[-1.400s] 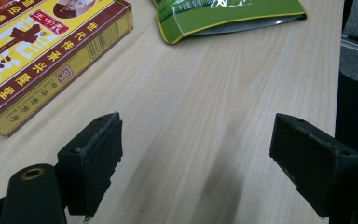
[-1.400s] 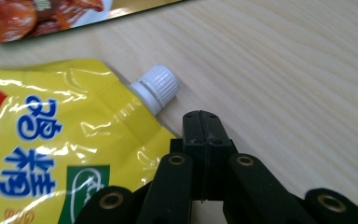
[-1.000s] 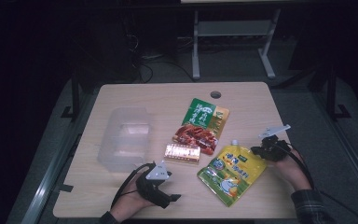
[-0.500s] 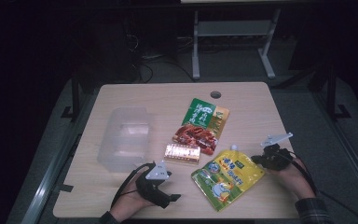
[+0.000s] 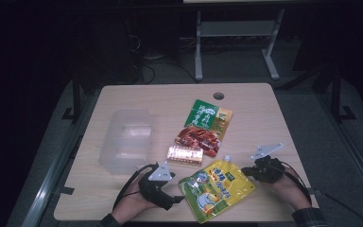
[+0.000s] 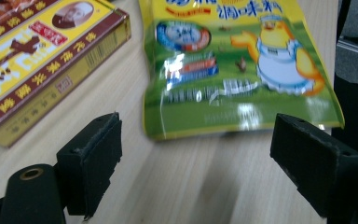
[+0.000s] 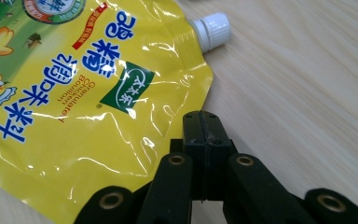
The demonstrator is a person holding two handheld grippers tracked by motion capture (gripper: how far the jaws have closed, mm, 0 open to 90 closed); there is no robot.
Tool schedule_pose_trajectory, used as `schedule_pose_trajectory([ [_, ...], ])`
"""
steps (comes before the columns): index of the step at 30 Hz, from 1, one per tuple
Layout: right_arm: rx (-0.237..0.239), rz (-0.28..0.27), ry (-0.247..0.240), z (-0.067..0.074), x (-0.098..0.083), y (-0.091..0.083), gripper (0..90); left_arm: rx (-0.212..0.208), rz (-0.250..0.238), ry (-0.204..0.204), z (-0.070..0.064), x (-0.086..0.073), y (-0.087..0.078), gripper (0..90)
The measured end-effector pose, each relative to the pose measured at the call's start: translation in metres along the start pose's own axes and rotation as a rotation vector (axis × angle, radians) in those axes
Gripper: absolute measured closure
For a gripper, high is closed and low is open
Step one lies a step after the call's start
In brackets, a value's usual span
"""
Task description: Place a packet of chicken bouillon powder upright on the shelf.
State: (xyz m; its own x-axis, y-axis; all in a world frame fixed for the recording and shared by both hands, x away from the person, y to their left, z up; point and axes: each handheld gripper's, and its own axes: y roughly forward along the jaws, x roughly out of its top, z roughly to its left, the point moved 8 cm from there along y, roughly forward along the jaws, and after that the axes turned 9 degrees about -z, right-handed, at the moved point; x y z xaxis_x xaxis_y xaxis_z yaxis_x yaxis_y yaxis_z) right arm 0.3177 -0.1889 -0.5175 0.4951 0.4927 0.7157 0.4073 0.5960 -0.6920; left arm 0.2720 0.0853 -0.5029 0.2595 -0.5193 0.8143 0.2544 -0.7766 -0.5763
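Your right gripper (image 7: 204,122), jaws pressed together on the edge of the yellow spouted pouch (image 5: 217,187) lying at the table's (image 5: 137,97) near edge; your left gripper (image 6: 196,154), jaws spread wide, just beside the pouch's bottom edge, near the red-and-yellow box (image 6: 37,65).

The high view is dim with a dark surround, while glare shines on the yellow pouch (image 7: 74,93) and near jaws look blurred.

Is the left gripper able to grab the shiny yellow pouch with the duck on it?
Probably yes: the left gripper is open, the yellow pouch lies just ahead, and bare wooden table lies between.
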Motion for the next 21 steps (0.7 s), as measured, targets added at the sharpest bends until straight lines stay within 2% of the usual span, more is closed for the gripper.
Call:
schedule_pose_trajectory([
  [2, -0.017, -0.003, -0.006, 0.002, 0.002, 0.000, 90.0, -0.008, -0.008, 0.001, 0.000, 0.006, 0.003, 15.6],
  [3, -0.027, -0.019, 0.006, 0.005, 0.004, -0.005, 90.0, -0.013, -0.003, -0.002, 0.000, 0.008, 0.004, 15.6],
  [9, -0.055, -0.052, 0.013, 0.015, 0.001, -0.022, 90.0, -0.035, -0.002, 0.000, 0.001, 0.023, 0.017, 15.6],
  [11, -0.050, -0.073, 0.014, 0.025, -0.002, -0.030, 90.0, -0.040, 0.001, 0.006, 0.004, 0.031, 0.026, 15.5],
  [12, -0.050, -0.073, 0.014, 0.025, -0.002, -0.030, 90.0, -0.040, 0.001, 0.006, 0.004, 0.031, 0.026, 15.3],
  [13, -0.042, -0.077, 0.003, 0.033, -0.004, -0.032, 90.0, -0.044, 0.000, 0.008, 0.004, 0.033, 0.030, 15.2],
  [16, -0.027, -0.076, 0.000, 0.041, -0.006, -0.033, 90.0, -0.049, 0.008, 0.014, 0.006, 0.039, 0.040, 14.4],
  [19, -0.001, -0.043, -0.013, 0.055, -0.013, -0.026, 90.0, -0.068, 0.024, 0.015, 0.005, 0.042, 0.051, 14.1],
  [21, 0.002, -0.029, -0.016, 0.058, -0.016, -0.024, 90.0, -0.076, 0.025, 0.013, 0.004, 0.045, 0.059, 13.9],
])
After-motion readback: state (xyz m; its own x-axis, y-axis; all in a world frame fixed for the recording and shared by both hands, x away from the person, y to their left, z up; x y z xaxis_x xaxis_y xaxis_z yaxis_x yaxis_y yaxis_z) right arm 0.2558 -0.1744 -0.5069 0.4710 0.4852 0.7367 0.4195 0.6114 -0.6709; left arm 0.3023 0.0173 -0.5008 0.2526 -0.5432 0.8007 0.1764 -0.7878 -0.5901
